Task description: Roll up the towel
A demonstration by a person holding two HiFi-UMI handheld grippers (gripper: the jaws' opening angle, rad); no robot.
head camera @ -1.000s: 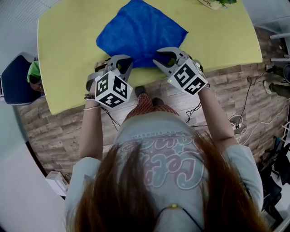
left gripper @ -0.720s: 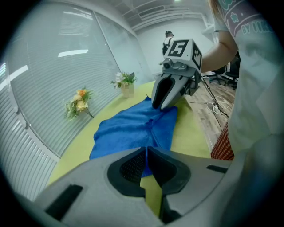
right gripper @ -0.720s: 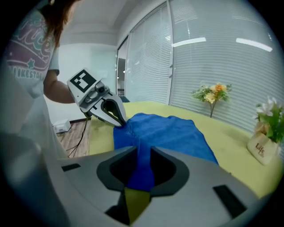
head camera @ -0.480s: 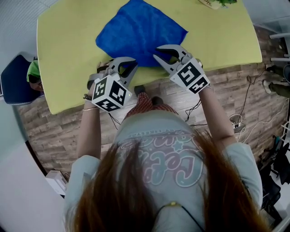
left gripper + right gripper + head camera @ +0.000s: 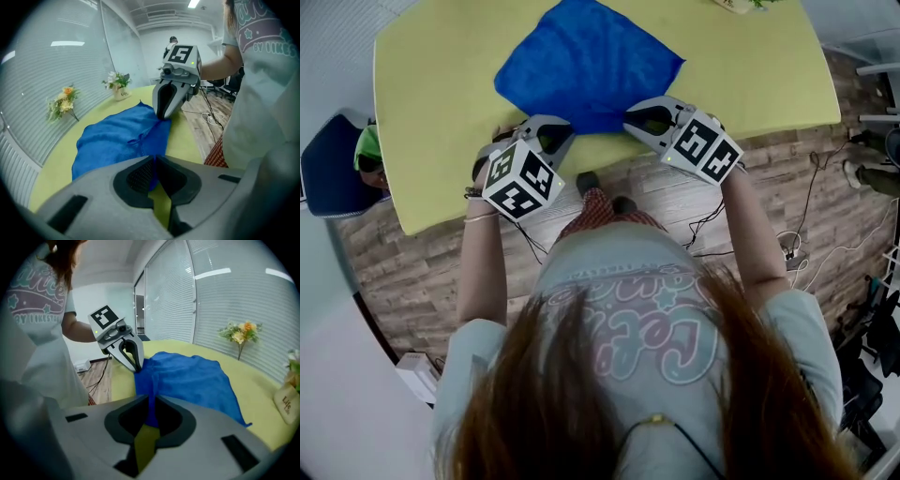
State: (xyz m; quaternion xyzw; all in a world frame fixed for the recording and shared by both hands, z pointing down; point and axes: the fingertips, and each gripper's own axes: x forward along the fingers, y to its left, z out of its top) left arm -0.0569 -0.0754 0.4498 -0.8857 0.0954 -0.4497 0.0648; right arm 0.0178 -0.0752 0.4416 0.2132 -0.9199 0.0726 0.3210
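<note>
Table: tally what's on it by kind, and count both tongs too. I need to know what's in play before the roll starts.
blue towel: 1
flower bunches: 2
tongs: 2 (left tongs shut on the towel's near edge; right tongs have just been closing, with that same edge between them)
Total: 5

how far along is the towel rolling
Done: both claws are at the blue towel's near edge on the yellow table. In hand: the left claw is shut on that edge, and the right claw has just been closing its jaws on it, cloth between them. Left: everything else. The towel lies spread flat with no roll started, so the whole roll toward the far edge remains.
</note>
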